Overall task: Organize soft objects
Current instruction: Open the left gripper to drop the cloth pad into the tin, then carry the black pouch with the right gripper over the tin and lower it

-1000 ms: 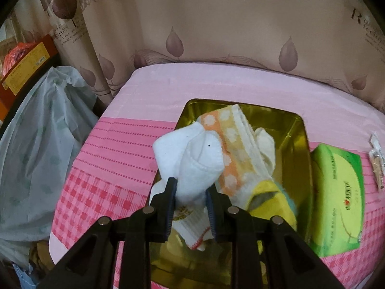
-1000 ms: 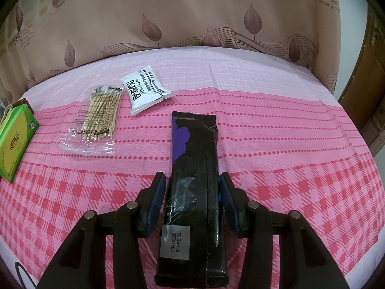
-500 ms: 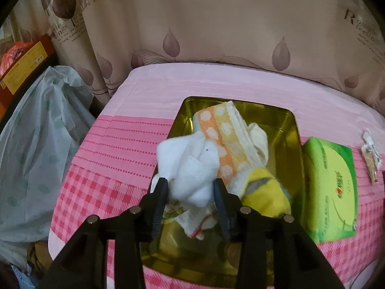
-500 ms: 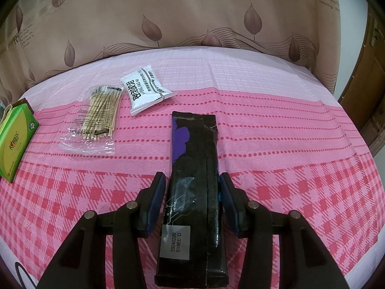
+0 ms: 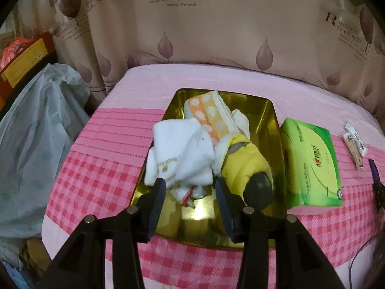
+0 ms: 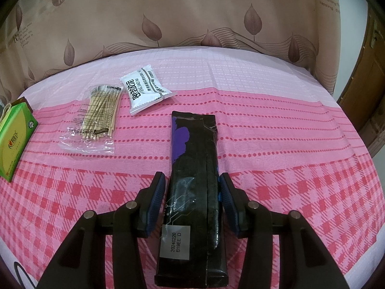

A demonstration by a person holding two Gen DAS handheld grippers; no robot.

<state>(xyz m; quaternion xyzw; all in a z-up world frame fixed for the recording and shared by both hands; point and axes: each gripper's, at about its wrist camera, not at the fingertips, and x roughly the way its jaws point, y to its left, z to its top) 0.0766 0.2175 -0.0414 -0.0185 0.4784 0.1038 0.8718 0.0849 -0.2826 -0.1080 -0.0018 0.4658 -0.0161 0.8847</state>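
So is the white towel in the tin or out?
In. The white towel lies bunched in the tin on the other cloths, one edge over the rim; the left gripper, jaws opening, no longer pinches it.

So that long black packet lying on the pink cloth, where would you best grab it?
Probably across its narrow width, near the labelled end, coming from above. The black packet lies flat and runs lengthwise away from the right hand-held gripper, whose fingers already flank its two long sides; it looks too long to take end to end.

The black packet (image 6: pixel 192 192) runs off the bottom edge, and the green tissue pack (image 6: pixel 14 139) is cut off at left.
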